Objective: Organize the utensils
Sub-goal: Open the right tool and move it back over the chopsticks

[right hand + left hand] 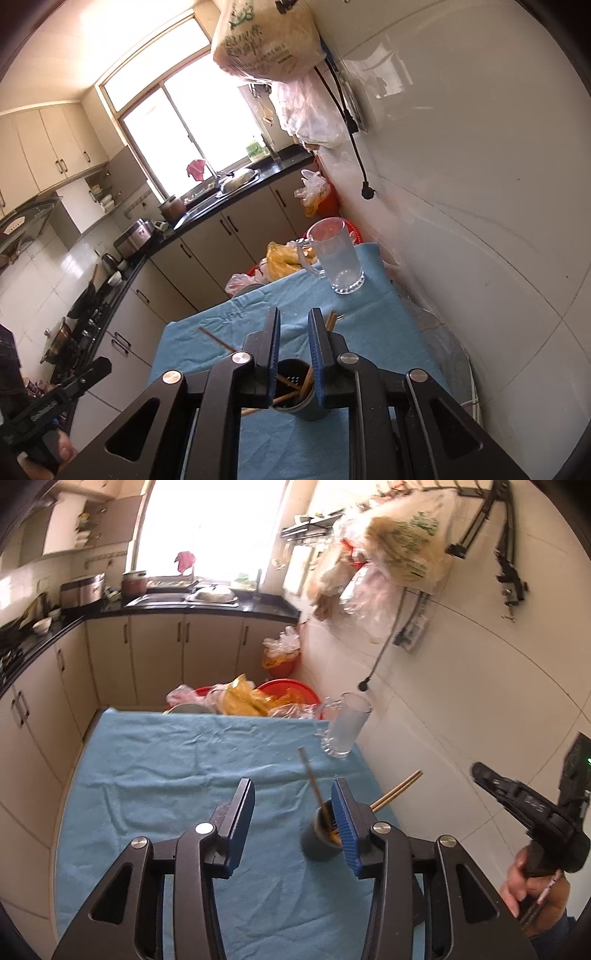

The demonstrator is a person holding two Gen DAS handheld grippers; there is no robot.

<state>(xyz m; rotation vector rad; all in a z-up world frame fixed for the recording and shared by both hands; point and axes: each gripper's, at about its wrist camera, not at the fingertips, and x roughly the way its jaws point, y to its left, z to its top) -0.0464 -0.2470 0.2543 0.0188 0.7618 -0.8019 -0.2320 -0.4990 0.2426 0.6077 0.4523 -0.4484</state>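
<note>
A dark cup (317,849) stands on the blue cloth (166,760) with several wooden chopsticks in it. One chopstick (310,771) leans out toward the far side, and a pair (397,790) leans out to the right. My left gripper (292,786) is open and empty; the cup sits just behind its right finger. In the right wrist view, the cup (306,410) is below my right gripper (294,314). That gripper stands open by a narrow gap with nothing between its pads. A hand (528,882) holds the right gripper's body at the right edge.
A clear glass mug (343,723) (338,258) stands at the cloth's far right corner beside the tiled wall. Red basins with plastic bags (255,698) lie past the far edge. Bags hang on the wall above. Kitchen cabinets run along the left.
</note>
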